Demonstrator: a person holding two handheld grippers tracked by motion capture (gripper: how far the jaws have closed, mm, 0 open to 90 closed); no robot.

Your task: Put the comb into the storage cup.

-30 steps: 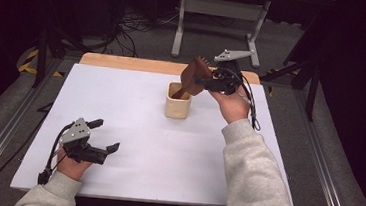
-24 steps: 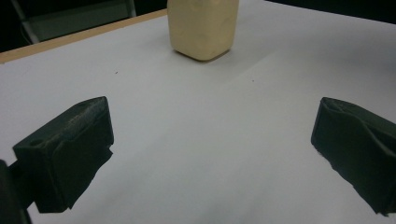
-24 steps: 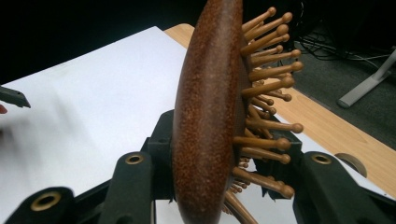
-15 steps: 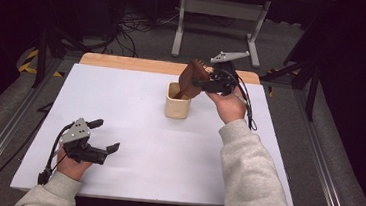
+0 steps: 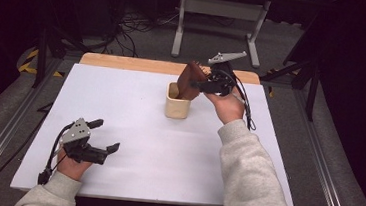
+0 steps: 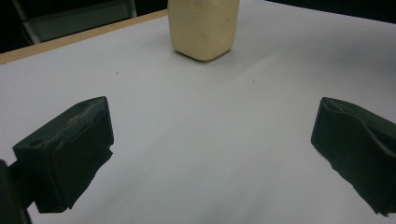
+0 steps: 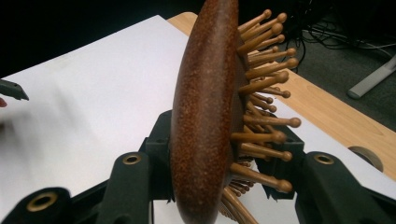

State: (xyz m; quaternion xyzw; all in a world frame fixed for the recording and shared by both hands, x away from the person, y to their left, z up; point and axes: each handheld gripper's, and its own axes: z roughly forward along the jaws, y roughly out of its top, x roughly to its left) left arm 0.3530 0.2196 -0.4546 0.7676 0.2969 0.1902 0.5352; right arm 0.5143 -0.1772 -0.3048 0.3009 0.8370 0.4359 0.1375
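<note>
Table: a wide white tabletop [image 5: 130,168] with a light wooden far edge is seen, and it lies as it did a second ago.
Right arm: a grey-sleeved forearm comes in from the near right; since the earlier frame the hand has been shifted only slightly, with the load tipped a little more upright.
Right gripper: the right gripper [image 5: 198,84] is held above the far middle of the table, its black jaws pinching the brush from both sides; the grip has barely changed over the last second.
Left gripper: the left gripper [image 5: 104,136] is rested at the near left of the table, jaws spread wide with nothing between them, unmoved since the earlier frames.
Brush: a dark brown oval wooden hairbrush with peg bristles [image 7: 205,116] is clamped in the right gripper, raised just above the cup's mouth and slightly to its right, bristles turned to the right.
Cup: a small cream-coloured squarish holder cup [image 5: 177,101] stands upright at the far middle of the table, well apart from the left gripper, in the same place as before.
</note>
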